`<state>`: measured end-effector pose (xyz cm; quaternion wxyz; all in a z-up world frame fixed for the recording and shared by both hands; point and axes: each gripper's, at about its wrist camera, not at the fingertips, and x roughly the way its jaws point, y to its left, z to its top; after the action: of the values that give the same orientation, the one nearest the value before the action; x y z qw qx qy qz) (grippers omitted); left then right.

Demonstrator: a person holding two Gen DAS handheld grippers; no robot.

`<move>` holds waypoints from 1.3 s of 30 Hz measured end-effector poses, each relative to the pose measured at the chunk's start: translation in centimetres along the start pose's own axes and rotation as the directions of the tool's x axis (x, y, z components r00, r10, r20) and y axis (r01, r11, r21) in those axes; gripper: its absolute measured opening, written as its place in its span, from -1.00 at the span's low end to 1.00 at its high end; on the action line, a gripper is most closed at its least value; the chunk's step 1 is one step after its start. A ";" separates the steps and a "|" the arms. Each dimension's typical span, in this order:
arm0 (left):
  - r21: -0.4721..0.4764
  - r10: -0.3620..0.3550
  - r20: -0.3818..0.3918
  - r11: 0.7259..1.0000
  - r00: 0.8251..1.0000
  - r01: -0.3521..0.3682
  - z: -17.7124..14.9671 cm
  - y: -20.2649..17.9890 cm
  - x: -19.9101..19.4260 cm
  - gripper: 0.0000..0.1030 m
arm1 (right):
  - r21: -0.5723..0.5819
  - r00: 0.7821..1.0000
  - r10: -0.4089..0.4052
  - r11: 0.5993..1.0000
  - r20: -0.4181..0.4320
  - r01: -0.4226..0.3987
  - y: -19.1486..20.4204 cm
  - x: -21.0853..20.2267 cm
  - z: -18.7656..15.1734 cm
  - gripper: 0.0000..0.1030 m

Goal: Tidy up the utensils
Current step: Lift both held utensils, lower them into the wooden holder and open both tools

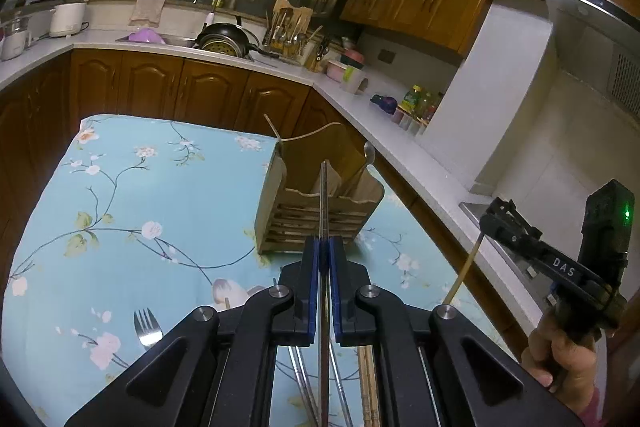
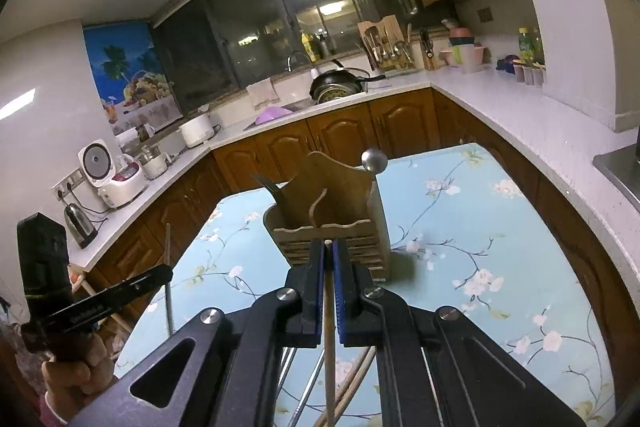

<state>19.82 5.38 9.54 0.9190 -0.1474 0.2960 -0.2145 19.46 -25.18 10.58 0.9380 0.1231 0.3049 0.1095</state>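
Kitchen counters with brown cabinets wrap around a table under a pale blue floral cloth (image 1: 120,187), and the wooden utensil holder (image 1: 316,215) stands on it at the centre of both views.

In the left wrist view the left gripper (image 1: 325,259) is clamped tight on a thin metal chopstick (image 1: 323,203), whose long axis runs straight up the frame, its tip overlapping the holder's front slats. The holder lies directly ahead of and below it. The right gripper (image 2: 329,263) is pinched on a pale wooden chopstick (image 2: 329,327), again lined up with its fingers and aimed at the holder; I judge neither hand clearly nearer.

A spoon (image 1: 369,151) already stands in the holder's right side. The right view alone shows fork tines (image 2: 268,185) rising from the holder's left compartment; the left view alone shows a fork (image 1: 147,327) lying on the cloth at lower left (more sticks lie beneath both grippers, half hidden).
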 end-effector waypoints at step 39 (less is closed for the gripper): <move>0.127 0.046 0.246 0.989 0.968 -0.079 9.7 -1.3 6.7 -0.94 | 0.028 0.947 -0.051 0.999 0.316 0.045 -1.5 2.8 13.7 -0.92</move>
<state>30.23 2.44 14.47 0.9625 -0.1004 0.1707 -0.1853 30.05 -28.08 19.30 0.9759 0.1412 0.1544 0.0624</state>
